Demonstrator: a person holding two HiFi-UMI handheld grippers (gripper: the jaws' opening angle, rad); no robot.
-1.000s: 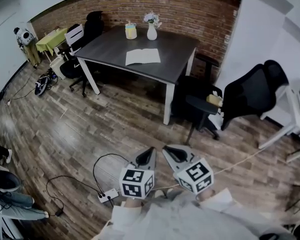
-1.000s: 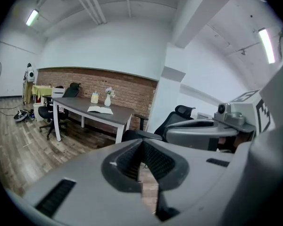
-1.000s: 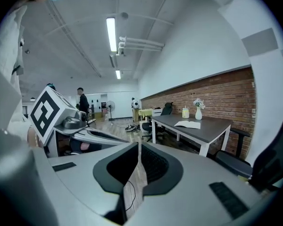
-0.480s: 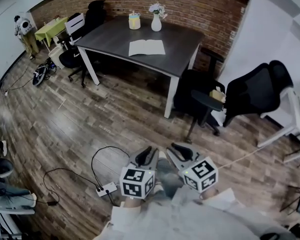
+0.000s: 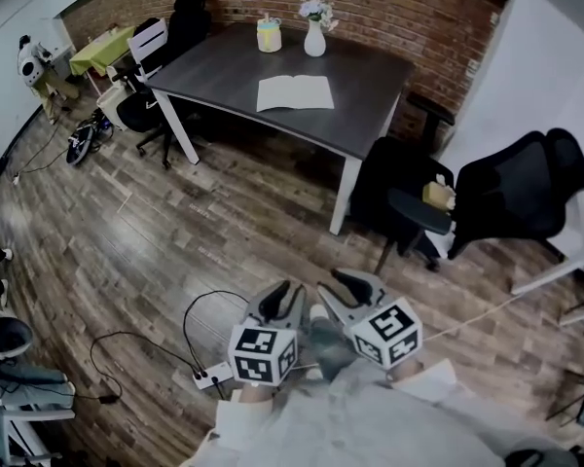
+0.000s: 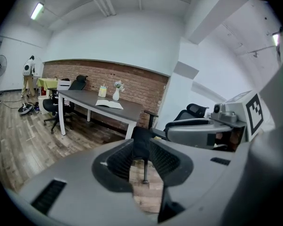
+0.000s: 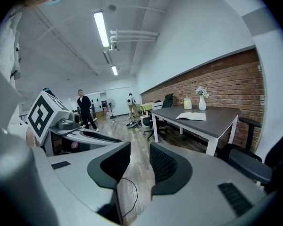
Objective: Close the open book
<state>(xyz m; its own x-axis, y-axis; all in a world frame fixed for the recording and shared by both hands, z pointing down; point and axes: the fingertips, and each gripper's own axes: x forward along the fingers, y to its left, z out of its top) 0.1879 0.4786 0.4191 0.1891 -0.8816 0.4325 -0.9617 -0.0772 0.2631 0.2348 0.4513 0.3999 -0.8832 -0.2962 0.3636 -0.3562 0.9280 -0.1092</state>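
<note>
The open book (image 5: 294, 93) lies flat, pages up, on the dark grey table (image 5: 365, 105) far ahead by the brick wall. My left gripper (image 5: 280, 295) and right gripper (image 5: 336, 282) hover side by side over the wooden floor, well short of the table. The jaws of both are opening, and nothing is between them. In the left gripper view the book (image 6: 109, 104) is small and distant beyond the left gripper (image 6: 142, 145). In the right gripper view the book (image 7: 191, 116) lies to the right of the right gripper (image 7: 140, 157).
A white vase of flowers (image 5: 314, 37) and a yellow cup (image 5: 269, 35) stand behind the book. Black office chairs (image 5: 409, 202) (image 5: 526, 188) sit right of the table, more chairs at its left. A power strip with cables (image 5: 206, 377) lies by my feet. A person (image 7: 85, 108) stands far off.
Both grippers' jaws have parted from shut to open. Both grippers have shifted slightly forward and down, and the table now sits a little further right in the head view.
</note>
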